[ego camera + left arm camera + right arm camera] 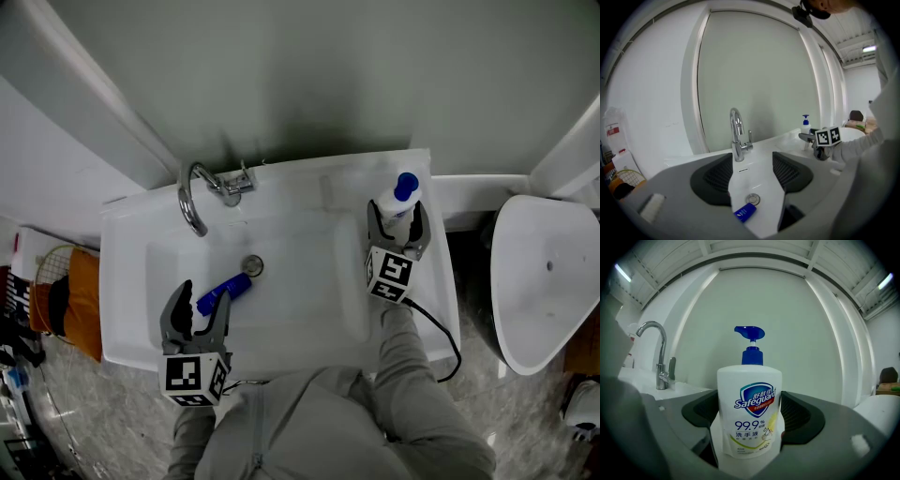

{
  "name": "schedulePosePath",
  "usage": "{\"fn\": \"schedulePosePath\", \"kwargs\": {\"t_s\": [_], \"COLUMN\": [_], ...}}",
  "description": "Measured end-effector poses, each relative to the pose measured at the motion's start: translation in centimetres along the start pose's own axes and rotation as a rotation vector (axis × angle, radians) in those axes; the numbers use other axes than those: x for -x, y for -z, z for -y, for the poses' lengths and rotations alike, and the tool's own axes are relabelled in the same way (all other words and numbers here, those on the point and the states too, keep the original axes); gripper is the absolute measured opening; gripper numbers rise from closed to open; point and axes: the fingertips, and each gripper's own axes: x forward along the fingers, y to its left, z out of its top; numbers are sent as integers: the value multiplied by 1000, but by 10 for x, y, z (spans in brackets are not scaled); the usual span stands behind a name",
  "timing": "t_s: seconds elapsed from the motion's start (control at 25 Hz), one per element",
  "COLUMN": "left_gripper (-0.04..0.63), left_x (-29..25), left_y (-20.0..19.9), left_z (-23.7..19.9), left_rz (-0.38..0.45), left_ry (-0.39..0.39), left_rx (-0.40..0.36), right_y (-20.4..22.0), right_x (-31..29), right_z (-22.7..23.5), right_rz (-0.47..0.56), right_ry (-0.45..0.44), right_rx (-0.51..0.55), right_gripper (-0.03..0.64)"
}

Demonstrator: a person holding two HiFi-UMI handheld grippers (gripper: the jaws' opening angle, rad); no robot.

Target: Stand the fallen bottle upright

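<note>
A white pump soap bottle (401, 199) (750, 413) with a blue pump head stands upright on the back right corner of the white sink (309, 187). My right gripper (398, 230) (750, 427) is level, and its pads press on both sides of the bottle's body. A small blue bottle (223, 292) (746, 212) lies on its side in the basin beside the drain (252, 265). My left gripper (202, 305) (752, 161) hangs open over the basin, with the blue bottle's near end between its jaws, untouched.
A chrome faucet (197, 192) (737, 136) curves over the basin at the back left. A white toilet (544, 281) stands to the right of the sink. An orange object (82, 300) sits on the floor at the left. The wall runs just behind the sink.
</note>
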Motion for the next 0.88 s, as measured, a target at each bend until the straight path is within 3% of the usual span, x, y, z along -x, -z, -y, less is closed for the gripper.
{"fn": "schedulePosePath", "kwargs": {"t_s": [0.88], "left_gripper": [314], "left_x": [35], "left_y": [8], "left_z": [-13], "left_rz": [55], "left_ry": [-39], "left_rx": [64], "right_y": [-16], "right_x": [40], "right_z": [-7], "right_rz": [-12], "right_ry": [-29], "right_rx": [-18], "right_gripper": [409]}}
